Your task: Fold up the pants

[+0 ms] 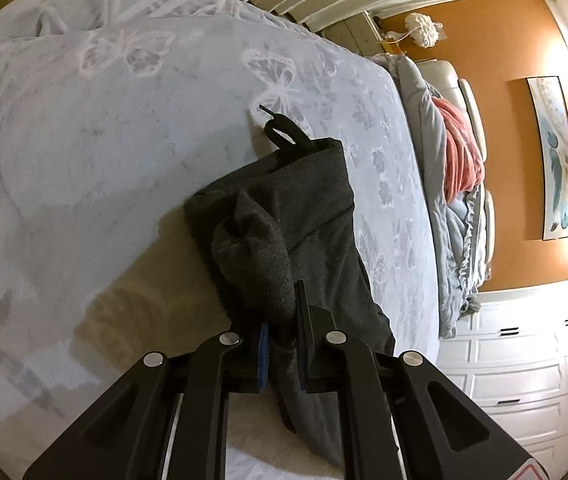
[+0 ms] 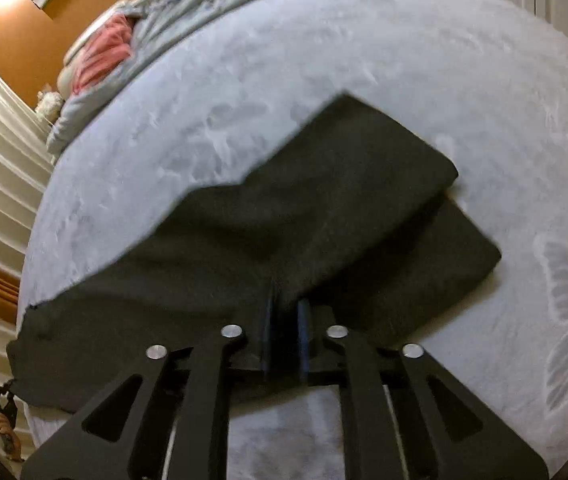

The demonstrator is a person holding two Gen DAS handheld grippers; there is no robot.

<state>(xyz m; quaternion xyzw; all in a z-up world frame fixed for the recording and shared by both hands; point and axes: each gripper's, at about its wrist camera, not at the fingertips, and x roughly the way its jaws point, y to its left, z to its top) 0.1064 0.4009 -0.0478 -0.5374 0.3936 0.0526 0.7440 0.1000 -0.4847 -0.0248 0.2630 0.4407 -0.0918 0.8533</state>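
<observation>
The dark grey pants (image 1: 284, 208) lie on a white bed with butterfly print (image 1: 103, 120). In the left wrist view my left gripper (image 1: 279, 316) is shut on a bunched fold of the pants and lifts it off the bed; a black drawstring loop (image 1: 284, 130) sticks out at the far end. In the right wrist view my right gripper (image 2: 284, 304) is shut on the near edge of the pants (image 2: 324, 208), and one layer lies folded over another to the right. The view is blurred.
A grey comforter (image 1: 436, 168) and pink blanket (image 1: 460, 152) are piled at the head of the bed, also in the right wrist view (image 2: 103, 48). White drawers (image 1: 524, 368) stand beside the bed under an orange wall (image 1: 504, 60).
</observation>
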